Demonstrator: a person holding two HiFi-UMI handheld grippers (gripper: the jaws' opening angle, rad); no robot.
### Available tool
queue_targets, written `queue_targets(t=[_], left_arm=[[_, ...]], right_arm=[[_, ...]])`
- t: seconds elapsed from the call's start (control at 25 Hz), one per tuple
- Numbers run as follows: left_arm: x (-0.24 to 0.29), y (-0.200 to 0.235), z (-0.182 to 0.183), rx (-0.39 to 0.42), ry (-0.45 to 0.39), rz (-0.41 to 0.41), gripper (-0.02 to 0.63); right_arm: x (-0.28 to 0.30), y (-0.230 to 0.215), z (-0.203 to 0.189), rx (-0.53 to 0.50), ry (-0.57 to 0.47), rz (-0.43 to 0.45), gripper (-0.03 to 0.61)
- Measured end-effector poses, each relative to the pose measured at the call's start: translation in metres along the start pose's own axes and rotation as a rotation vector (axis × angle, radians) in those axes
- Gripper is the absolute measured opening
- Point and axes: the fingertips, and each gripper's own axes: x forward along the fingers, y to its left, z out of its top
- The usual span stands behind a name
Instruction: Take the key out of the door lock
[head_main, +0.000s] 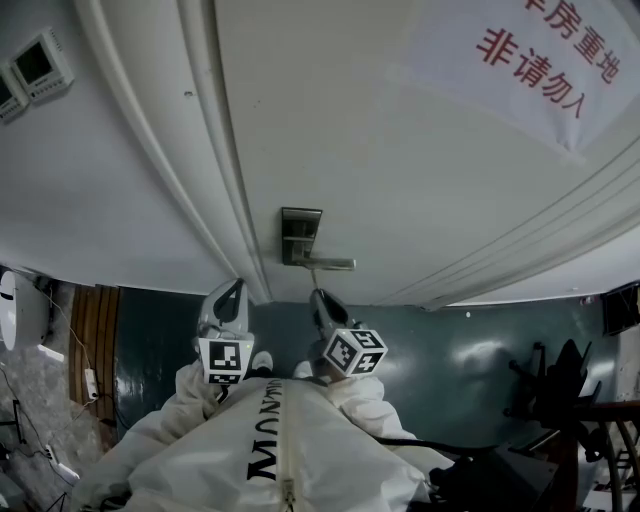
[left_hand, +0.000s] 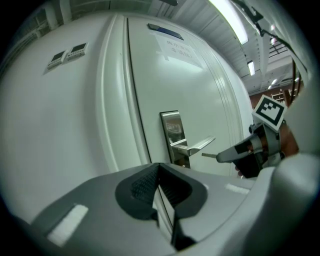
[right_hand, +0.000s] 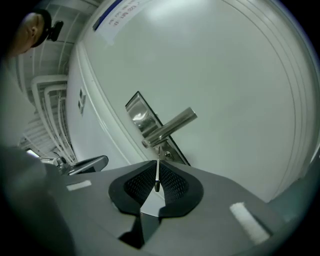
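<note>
The white door (head_main: 400, 150) carries a steel lock plate (head_main: 300, 235) with a lever handle (head_main: 330, 263). My right gripper (right_hand: 157, 167) is shut on the thin metal key (right_hand: 157, 172), which stands edge-on between the pads. The key's tip points at the keyhole (right_hand: 167, 155) under the handle (right_hand: 170, 127). In the left gripper view the key (left_hand: 209, 155) sticks out of the right gripper (left_hand: 220, 156), apart from the lock plate (left_hand: 172, 130). My left gripper (left_hand: 160, 182) is shut with nothing in it, left of the lock by the door frame (head_main: 228, 300).
Two wall control panels (head_main: 35, 65) sit left of the door frame. A paper notice with red characters (head_main: 540, 60) hangs on the door's upper right. Dark furniture (head_main: 560, 390) stands on the floor at the right. The person's white suit (head_main: 270, 450) fills the bottom of the head view.
</note>
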Motion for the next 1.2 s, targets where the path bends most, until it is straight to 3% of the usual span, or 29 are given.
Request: queue_targets(t=[0.28, 0.48, 0.92, 1.2], left_arm=[[-0.002, -0.010, 0.005, -0.003, -0.015, 0.004, 0.000], [-0.010, -0.022, 0.009, -0.010, -0.023, 0.014, 0.000], [-0.054, -0.041, 0.001, 0.008, 0.006, 0.008, 0.000], [-0.113, -0.040, -0.004, 0.013, -0.044, -0.015, 0.000]], right_arm=[[-0.024, 0.012, 0.020, -0.297, -0.019, -0.064, 0.021], [-0.041, 0.019, 0.031, -0.436, -0.040, -0.081, 0.021], [-0.071, 0.028, -0.005, -0.378, -0.041, -0.055, 0.022], [-0.107, 0.059, -0.029, -0.387, -0.077, -0.109, 0.023]])
